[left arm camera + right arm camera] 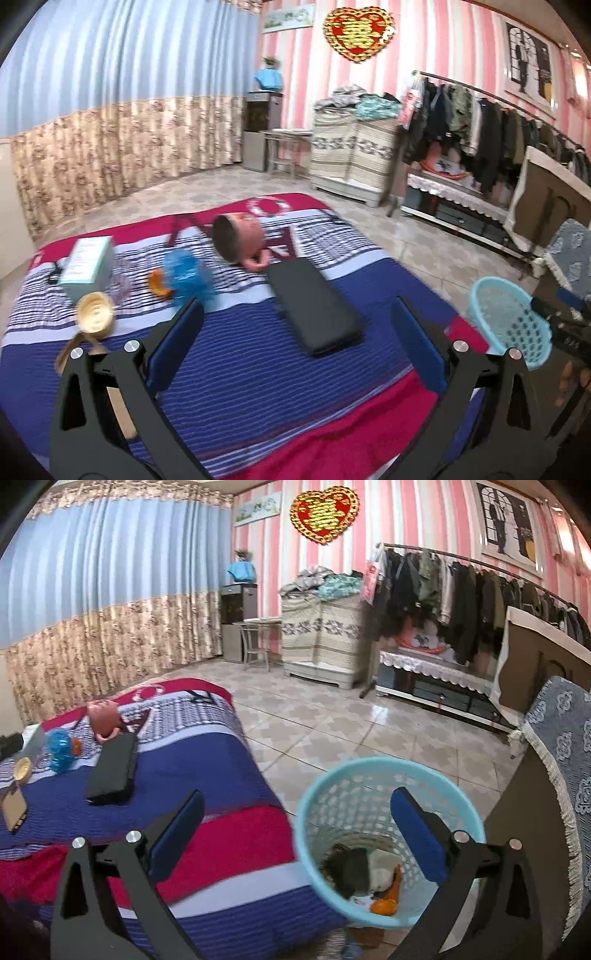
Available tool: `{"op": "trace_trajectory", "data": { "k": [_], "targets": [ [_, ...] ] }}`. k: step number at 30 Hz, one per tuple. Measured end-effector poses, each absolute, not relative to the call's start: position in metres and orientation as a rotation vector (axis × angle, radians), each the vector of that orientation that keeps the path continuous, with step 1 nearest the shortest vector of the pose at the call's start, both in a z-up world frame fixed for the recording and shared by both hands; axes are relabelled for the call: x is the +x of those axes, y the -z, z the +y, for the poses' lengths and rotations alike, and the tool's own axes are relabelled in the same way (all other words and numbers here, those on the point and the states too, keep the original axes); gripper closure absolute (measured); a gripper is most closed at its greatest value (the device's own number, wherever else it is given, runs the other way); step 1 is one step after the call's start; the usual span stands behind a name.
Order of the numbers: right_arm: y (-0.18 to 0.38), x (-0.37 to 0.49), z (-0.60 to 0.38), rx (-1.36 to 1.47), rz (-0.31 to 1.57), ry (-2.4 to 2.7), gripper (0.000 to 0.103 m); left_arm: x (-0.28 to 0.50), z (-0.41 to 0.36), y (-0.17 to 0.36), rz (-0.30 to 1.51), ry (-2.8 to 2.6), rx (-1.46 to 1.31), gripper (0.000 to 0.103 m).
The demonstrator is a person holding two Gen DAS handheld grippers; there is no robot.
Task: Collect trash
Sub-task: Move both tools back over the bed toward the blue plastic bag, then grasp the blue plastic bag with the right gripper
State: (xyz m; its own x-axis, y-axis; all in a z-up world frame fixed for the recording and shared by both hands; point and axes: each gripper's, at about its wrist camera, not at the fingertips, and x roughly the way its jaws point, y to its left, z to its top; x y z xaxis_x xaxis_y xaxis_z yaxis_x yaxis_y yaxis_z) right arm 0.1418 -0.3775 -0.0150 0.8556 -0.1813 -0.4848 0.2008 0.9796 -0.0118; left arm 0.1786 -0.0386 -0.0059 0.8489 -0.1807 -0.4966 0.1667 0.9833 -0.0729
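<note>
A light blue trash basket (373, 786) stands on the floor beside the bed; inside lie an orange peel (388, 901) and dark and white scraps. It also shows at the right of the left wrist view (509, 317). On the striped blanket (258, 350) lie a crumpled blue plastic wrapper (186, 275), an orange peel (159, 284), a tape roll (95, 314), a teal box (88, 264), a pink cup on its side (240, 236) and a black case (314, 302). My left gripper (295, 343) is open above the blanket. My right gripper (297, 834) is open and empty over the basket's rim.
A cardboard piece (14, 808) lies at the bed's left edge. A covered chair (554, 746) stands right of the basket. A clothes rack (461, 602), a cabinet (321, 638) and a water dispenser (238, 620) line the far wall across the tiled floor (314, 723).
</note>
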Motion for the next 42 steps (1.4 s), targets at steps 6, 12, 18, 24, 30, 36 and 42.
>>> {"op": "trace_trajectory", "data": {
  "k": [6, 12, 18, 24, 30, 36, 42],
  "targets": [
    [0.015, 0.148, -0.343, 0.013, 0.509, 0.134, 0.005, 0.167, 0.008, 0.015, 0.554, 0.096, -0.056, 0.006],
    [0.023, 0.161, -0.308, -0.025, 0.525, 0.066, 0.005, 0.157, 0.058, 0.017, 0.55, 0.007, -0.083, 0.006],
    [0.034, 0.179, -0.277, -0.071, 0.552, 0.014, 0.005, 0.161, 0.1, 0.027, 0.572, -0.065, -0.116, 0.006],
    [0.042, 0.196, -0.251, -0.07, 0.58, -0.04, 0.005, 0.165, 0.137, 0.045, 0.603, -0.129, -0.129, 0.006],
    [0.045, 0.219, -0.21, -0.117, 0.578, -0.09, 0.005, 0.172, 0.168, 0.055, 0.623, -0.167, -0.121, 0.006],
    [0.047, 0.247, -0.15, -0.179, 0.58, -0.219, 0.005, 0.184, 0.193, 0.054, 0.62, -0.186, -0.13, 0.006],
    [0.053, 0.283, -0.091, -0.218, 0.594, -0.328, 0.005, 0.202, 0.209, 0.045, 0.612, -0.185, -0.099, 0.006]
  ]
}}
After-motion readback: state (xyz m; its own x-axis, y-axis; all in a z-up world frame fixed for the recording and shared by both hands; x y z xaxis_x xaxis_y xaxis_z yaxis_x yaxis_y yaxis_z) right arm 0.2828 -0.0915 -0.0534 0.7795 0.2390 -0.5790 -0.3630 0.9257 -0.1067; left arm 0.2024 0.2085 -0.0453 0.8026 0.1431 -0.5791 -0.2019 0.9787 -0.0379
